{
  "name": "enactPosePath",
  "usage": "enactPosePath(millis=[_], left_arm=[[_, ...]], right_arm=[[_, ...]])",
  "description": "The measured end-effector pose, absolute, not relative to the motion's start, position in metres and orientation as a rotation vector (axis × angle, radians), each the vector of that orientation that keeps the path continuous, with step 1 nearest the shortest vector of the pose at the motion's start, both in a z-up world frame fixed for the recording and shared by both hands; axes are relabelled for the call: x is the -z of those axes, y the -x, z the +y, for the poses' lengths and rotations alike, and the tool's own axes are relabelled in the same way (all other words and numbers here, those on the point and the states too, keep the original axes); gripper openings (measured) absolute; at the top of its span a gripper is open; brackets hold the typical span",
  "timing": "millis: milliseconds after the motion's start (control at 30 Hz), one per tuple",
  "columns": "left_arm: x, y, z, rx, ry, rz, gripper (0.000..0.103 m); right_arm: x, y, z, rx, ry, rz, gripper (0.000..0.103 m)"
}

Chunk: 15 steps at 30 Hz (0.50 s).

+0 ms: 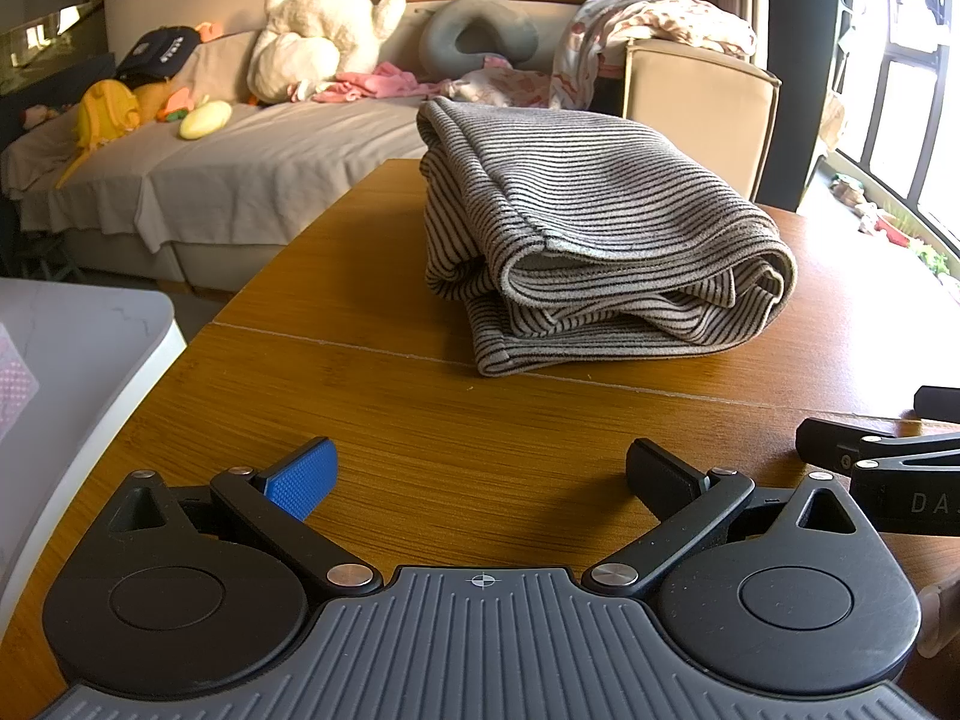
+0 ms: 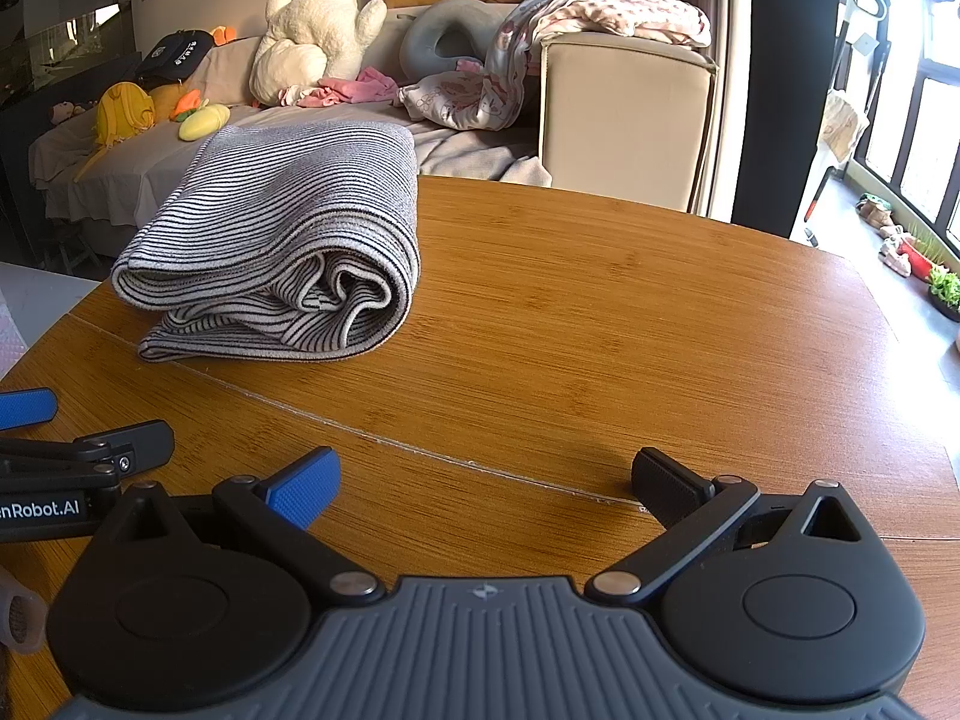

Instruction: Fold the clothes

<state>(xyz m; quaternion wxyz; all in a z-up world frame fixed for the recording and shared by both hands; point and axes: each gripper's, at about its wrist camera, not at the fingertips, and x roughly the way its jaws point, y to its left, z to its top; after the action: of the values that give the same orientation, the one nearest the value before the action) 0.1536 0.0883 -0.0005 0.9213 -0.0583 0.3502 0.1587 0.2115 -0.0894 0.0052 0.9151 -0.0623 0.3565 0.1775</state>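
Observation:
A grey garment with thin black stripes (image 1: 588, 228) lies folded in a thick bundle on the round wooden table (image 1: 384, 396); in the right wrist view it (image 2: 282, 246) sits at the left. My left gripper (image 1: 480, 471) is open and empty, low over the table, short of the bundle's near edge. My right gripper (image 2: 486, 477) is open and empty, low over the table, to the right of the bundle and nearer than it. The right gripper's fingers (image 1: 840, 450) show at the left wrist view's right edge; the left gripper's fingers (image 2: 120, 450) show at the right wrist view's left edge.
A sofa (image 1: 240, 156) with plush toys, a neck pillow and loose clothes stands beyond the table. A beige armchair (image 2: 624, 114) draped with a pink blanket is at the table's far side. A white surface (image 1: 78, 348) is left of the table. Windows and plants are right.

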Motion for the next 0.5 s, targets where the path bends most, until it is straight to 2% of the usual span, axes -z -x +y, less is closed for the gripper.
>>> enactPosePath(millis=[500], left_arm=[[0.0003,-0.1539,0.0882,-0.326,0.120,0.720,0.103]], right_arm=[[-0.0053,-0.2109,-0.0897,-0.359,0.128,0.732,0.103]])
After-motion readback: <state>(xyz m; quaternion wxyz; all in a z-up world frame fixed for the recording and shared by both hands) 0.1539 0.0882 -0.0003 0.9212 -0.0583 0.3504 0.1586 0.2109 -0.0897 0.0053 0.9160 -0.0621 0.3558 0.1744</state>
